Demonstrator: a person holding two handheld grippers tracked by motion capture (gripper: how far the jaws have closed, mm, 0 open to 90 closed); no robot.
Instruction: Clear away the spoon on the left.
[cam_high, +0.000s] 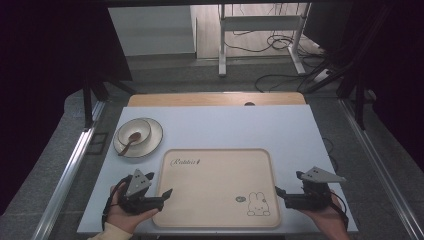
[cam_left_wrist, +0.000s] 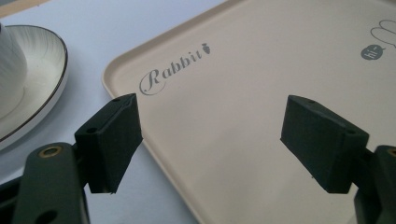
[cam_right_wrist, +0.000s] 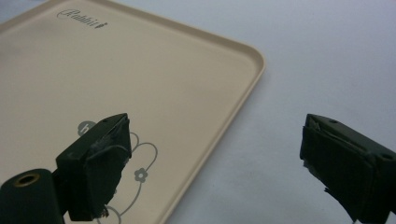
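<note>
Beige tray (cam_high: 217, 187) sat flat on the white table (cam_high: 215, 127), hard against the near edge, roughly centred between the left and right edges. "Rabbit" print was at the tray's far-left corner, bunny drawing at its near-right corner. Tray surface was bare.

Left gripper (cam_high: 167, 193) was held at the tray's left rim, near the near-left corner, pointing in over it. Jaws stood wide apart, nothing between them; in the left gripper view one pad (cam_left_wrist: 109, 140) sat over the table just outside the rim, the other over the tray surface. Couldn't tell whether either pad touched the rim.

Right gripper (cam_high: 280, 192) was at the tray's right rim, near the near-right corner, pointing inward. Jaws also wide, gripping nothing; in the right gripper view the rim ran between the two pads (cam_right_wrist: 100, 163).

Plate (cam_high: 150, 142) with a bowl (cam_high: 134, 131) and spoon (cam_high: 129, 144) stood near the table's far-left corner, just off the tray's far-left corner, not touching it.
</note>
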